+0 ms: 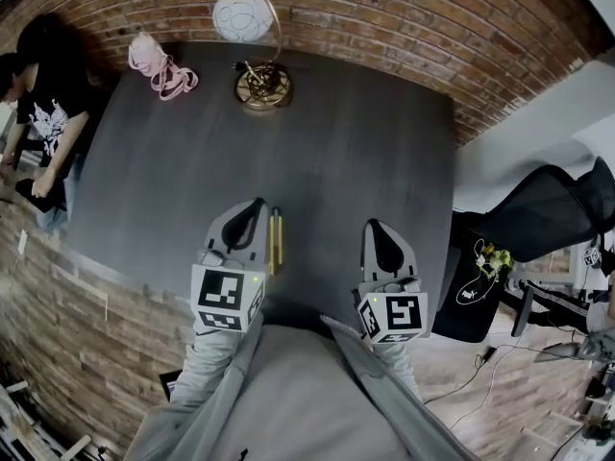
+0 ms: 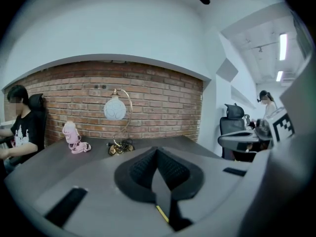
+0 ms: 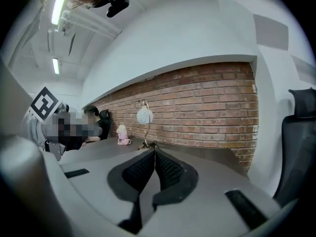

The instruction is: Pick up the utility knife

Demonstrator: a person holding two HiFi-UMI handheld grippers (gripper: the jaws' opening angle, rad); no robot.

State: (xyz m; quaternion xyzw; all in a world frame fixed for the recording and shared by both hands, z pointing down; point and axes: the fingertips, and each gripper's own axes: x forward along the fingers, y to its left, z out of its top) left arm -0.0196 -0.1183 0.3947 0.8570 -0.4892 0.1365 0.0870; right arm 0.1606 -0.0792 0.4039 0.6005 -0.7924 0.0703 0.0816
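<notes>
The utility knife (image 1: pixel 276 240), slim with yellow and black sides, lies on the dark table (image 1: pixel 365 152) near its front edge, pointing away from me. My left gripper (image 1: pixel 258 204) hovers just left of it, jaws shut and empty. In the left gripper view the pads (image 2: pixel 170 169) meet at the tip of the left gripper (image 2: pixel 157 150), and a yellow sliver of the knife (image 2: pixel 162 214) shows below them. My right gripper (image 1: pixel 370 225) is to the knife's right, well apart from it. In the right gripper view the right gripper (image 3: pixel 154 150) is also shut with nothing held.
A globe lamp (image 1: pixel 252 27) on a brass base stands at the table's far edge, with a pink bottle and strap (image 1: pixel 159 65) to its left. A person in a black shirt (image 1: pixel 43 113) sits at the left. A brick wall runs behind; an office chair (image 1: pixel 548 209) stands right.
</notes>
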